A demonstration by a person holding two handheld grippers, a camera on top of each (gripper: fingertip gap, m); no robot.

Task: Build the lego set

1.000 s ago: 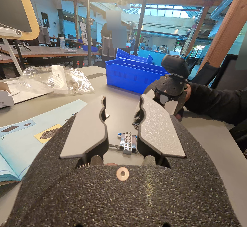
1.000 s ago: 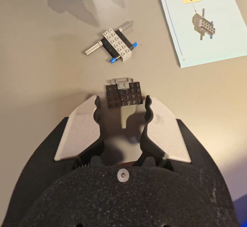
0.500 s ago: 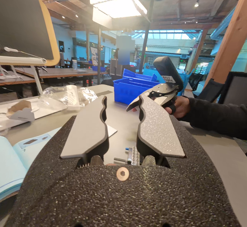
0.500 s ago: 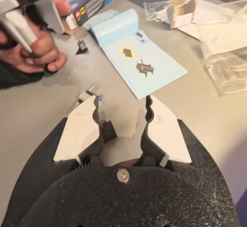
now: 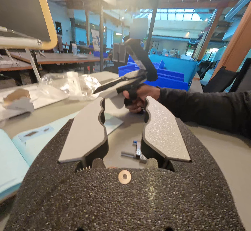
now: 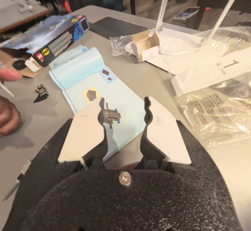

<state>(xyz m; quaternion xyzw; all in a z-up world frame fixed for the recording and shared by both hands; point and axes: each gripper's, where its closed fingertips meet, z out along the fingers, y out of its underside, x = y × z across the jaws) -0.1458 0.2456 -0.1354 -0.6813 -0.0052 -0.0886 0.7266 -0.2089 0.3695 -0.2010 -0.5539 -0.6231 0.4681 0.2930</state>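
Left wrist view: shows left gripper [image 5: 124,99] spread wider than a moment ago, empty, tilted up off grey table [image 5: 217,156]; leaves small brick assembly [image 5: 137,151] lying at 6 o'clock between finger bases. Right wrist view: shows right gripper [image 6: 124,99] spread, empty, lifted clear of bricks, now above open booklet [image 6: 122,92]. Finds clear bags [image 6: 217,115] at 3 o'clock, printed box [image 6: 54,38] at 10 o'clock; open workshop hall beyond.
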